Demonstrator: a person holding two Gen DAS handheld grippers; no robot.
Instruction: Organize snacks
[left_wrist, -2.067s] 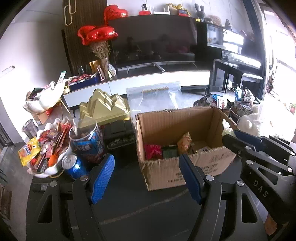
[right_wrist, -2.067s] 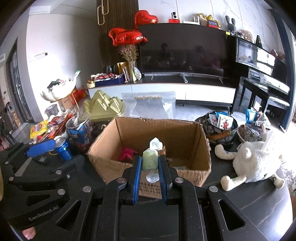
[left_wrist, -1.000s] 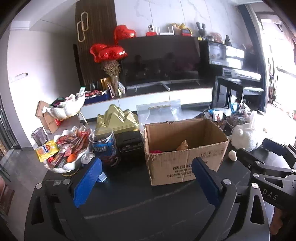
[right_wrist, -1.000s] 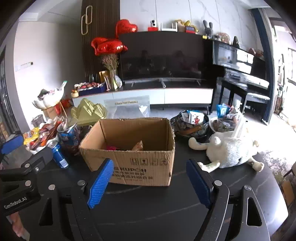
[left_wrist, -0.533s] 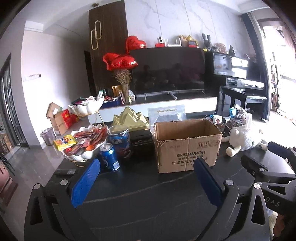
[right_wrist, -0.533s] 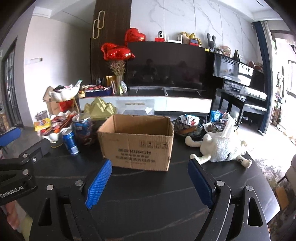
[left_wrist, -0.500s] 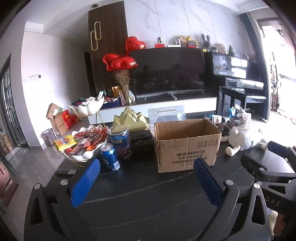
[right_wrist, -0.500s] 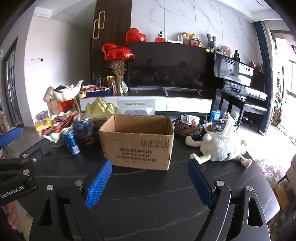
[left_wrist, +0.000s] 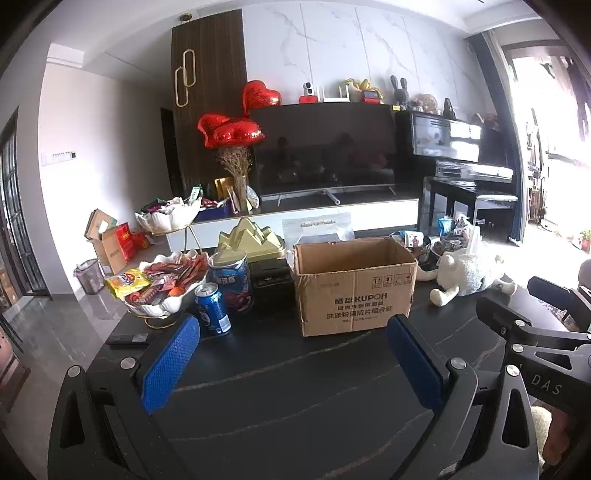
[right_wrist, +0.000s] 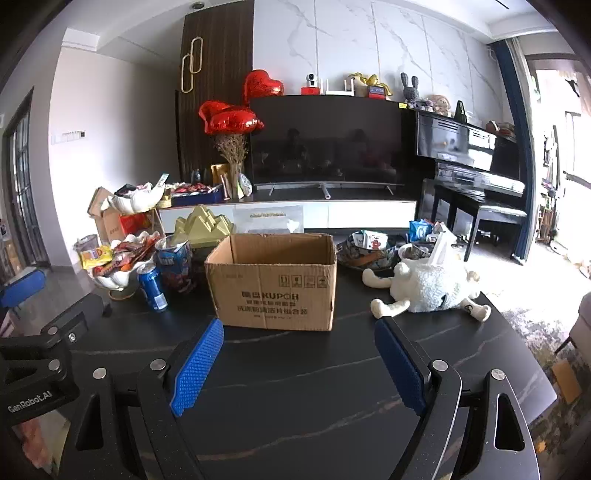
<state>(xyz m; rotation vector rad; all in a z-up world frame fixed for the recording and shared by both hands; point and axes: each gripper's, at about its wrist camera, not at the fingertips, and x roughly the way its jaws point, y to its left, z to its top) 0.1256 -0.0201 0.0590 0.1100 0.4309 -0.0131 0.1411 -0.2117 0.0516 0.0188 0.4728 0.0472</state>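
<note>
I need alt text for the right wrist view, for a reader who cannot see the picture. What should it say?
An open cardboard box stands on a dark table, seen past the open, empty right gripper. Left of the box are a blue drink can and a white bowl of snacks; right of it lies a white plush sheep.

Home living room, television on low cabinet, upright piano, probably lived-in
</note>
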